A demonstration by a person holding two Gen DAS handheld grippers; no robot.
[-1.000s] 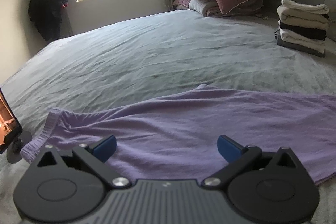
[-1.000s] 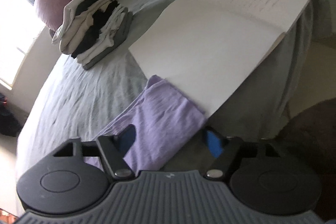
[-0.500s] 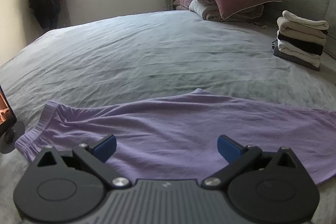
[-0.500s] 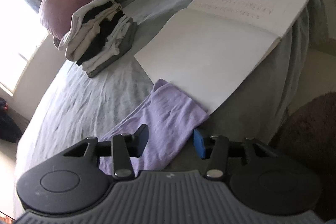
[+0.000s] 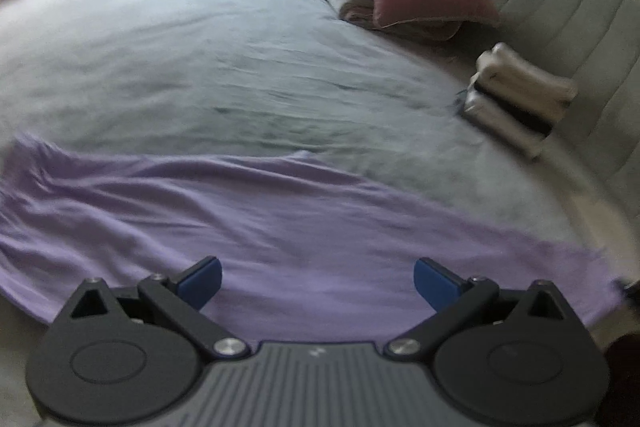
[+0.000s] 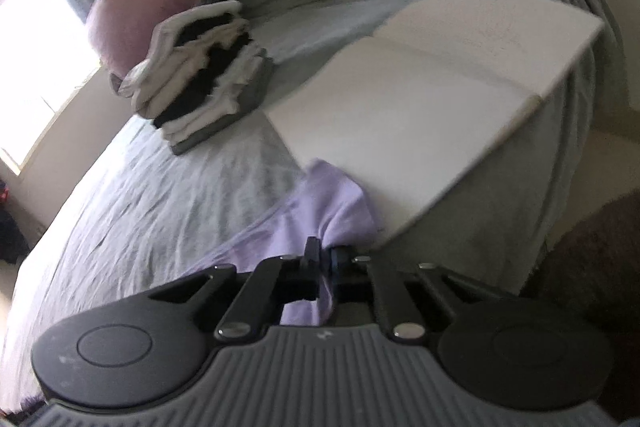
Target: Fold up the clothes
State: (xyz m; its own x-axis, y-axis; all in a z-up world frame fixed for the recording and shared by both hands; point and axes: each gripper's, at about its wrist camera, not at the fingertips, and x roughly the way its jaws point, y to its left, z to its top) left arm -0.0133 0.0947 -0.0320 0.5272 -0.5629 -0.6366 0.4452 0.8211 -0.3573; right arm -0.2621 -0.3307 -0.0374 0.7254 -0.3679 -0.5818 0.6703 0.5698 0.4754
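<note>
The right gripper pinches one end of soft, wrinkled purple trousers, stretched sideways just beyond the wide-spread left gripper.

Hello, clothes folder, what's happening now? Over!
Right gripper shut on purple garment. Left gripper open over its middle. White board lies beside the pinched end.

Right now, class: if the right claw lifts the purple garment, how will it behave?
Probably floppy: the purple garment bunches where the right claw pinches it. Likely light, since it lies thin and rippled on the bed. It should drape, trailing.
</note>
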